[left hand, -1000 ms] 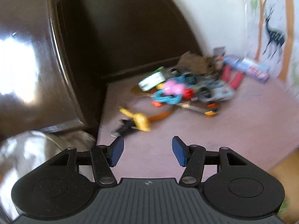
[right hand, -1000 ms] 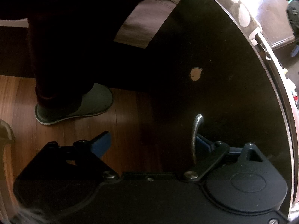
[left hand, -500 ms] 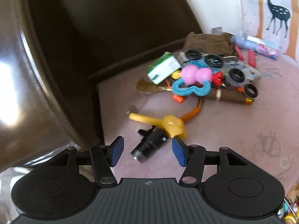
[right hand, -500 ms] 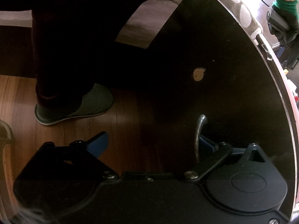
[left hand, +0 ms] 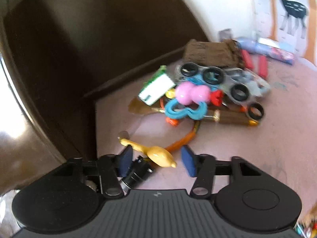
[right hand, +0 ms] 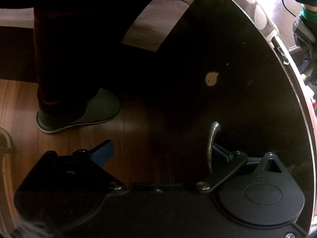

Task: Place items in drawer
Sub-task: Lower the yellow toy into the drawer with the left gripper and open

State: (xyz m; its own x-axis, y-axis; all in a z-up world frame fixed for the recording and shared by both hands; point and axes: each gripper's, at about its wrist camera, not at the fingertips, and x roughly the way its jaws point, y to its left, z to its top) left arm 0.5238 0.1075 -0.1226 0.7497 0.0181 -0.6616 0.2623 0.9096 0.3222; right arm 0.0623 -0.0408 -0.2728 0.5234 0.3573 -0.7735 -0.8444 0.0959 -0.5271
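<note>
The left gripper (left hand: 156, 159) is closing, not yet pinching, around the black cylinder (left hand: 137, 173) and yellow spoon-shaped toy (left hand: 158, 155): both probably light, rigid, slippery; the cylinder's middle suits gripping. The right gripper (right hand: 164, 150) is gaping wide, empty, beside the drawer handle (right hand: 212, 142).

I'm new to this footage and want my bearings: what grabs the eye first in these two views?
The bright heap of toys on the pink surface, topped by a pink dumbbell-shaped rattle over a blue figure-eight ring. Nearer, a yellow plastic scoop-shaped toy and small black cylinder lie between the left gripper fingers. The right view shows a grey slipper on wood flooring.
</note>
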